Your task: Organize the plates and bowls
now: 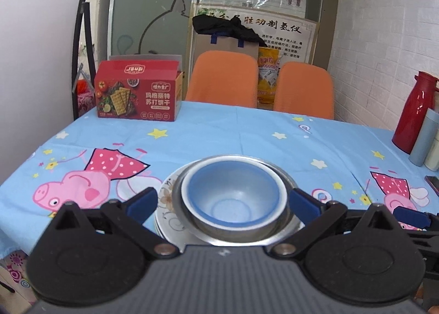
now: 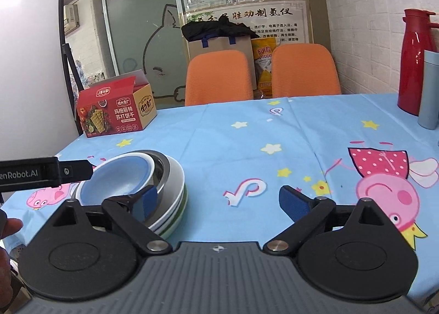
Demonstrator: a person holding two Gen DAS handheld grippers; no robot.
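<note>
A blue bowl [image 1: 233, 196] sits nested inside a steel bowl [image 1: 285, 227], which rests on a stack of white patterned plates [image 1: 167, 204] on the blue cartoon tablecloth. My left gripper [image 1: 222, 204] is open, its blue fingers on either side of the stack, touching nothing that I can see. In the right wrist view the same stack shows at the left: blue bowl [image 2: 120, 182], steel bowl [image 2: 162, 174], plates [image 2: 175, 204]. My right gripper [image 2: 215, 201] is open and empty, just right of the stack. The left gripper's body [image 2: 41, 172] crosses in from the left edge.
A red cracker box [image 1: 137, 94] stands at the table's far left. A red thermos [image 1: 414, 111] and a pale blue cup [image 1: 425, 138] stand at the right edge, with a phone [image 1: 432, 182] near them. Two orange chairs [image 1: 225, 78] are behind the table.
</note>
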